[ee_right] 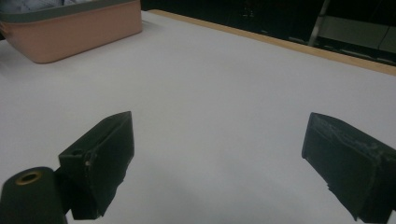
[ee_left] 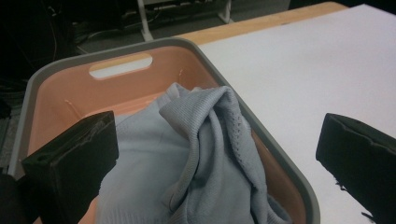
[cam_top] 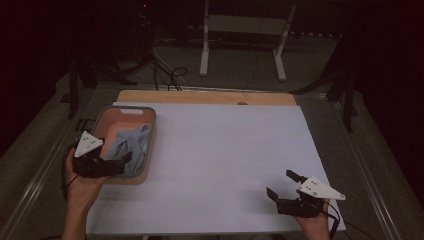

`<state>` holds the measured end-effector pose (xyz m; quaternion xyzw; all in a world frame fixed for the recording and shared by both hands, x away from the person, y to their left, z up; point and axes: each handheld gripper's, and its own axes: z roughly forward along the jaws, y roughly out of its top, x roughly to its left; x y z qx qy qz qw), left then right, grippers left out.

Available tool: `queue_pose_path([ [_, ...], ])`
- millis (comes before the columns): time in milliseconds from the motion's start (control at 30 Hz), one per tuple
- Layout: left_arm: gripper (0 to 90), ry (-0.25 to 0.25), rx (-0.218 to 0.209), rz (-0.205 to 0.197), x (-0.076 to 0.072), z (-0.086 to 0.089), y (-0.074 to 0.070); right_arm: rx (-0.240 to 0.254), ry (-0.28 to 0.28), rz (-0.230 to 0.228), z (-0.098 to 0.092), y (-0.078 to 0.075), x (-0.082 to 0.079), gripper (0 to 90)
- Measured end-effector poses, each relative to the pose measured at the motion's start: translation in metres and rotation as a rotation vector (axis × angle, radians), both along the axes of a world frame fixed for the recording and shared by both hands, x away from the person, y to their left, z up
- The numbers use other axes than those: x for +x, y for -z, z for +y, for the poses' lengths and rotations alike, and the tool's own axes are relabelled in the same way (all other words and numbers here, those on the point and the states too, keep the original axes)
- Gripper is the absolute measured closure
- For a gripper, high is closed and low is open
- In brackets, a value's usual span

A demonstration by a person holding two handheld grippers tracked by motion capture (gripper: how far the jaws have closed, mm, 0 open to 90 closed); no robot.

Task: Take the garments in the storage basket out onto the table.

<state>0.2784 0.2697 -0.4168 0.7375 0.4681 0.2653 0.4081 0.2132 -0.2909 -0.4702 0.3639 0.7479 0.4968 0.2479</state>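
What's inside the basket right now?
The basket holds a crumpled light blue-grey cloth. The pink wall behind it is bare. Whatever lies under the cloth is covered.

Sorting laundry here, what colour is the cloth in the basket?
The cloth is pale blue-grey, a ribbed knit; it shows best in the left gripper view.

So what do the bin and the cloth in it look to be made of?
Bin: likely moulded plastic, matte peach walls with a grey rim and a cut-out handle slot. Cloth: soft pale blue-grey knit fabric, seemingly a garment, with fine ribbing, a row of small holes and loose folds.
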Motion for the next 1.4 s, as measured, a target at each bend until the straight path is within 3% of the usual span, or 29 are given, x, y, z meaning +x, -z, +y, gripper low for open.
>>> queue_pose_path([
  [233,0.3,0.008,0.024,0.035,0.008,-0.001,0.000,0.024,0.006,0.011,-0.002,0.000,0.001,9.1],
  [567,0.3,0.021,0.070,0.097,0.020,-0.003,0.004,0.017,0.018,0.008,-0.003,-0.001,0.000,10.2],
  [1000,0.3,0.028,0.100,0.163,0.032,-0.005,0.010,0.031,0.021,0.007,-0.005,-0.002,0.000,10.2],
  [1400,0.3,0.028,0.139,0.244,0.043,-0.008,0.022,0.039,0.039,0.006,-0.007,-0.001,0.001,9.8],
])
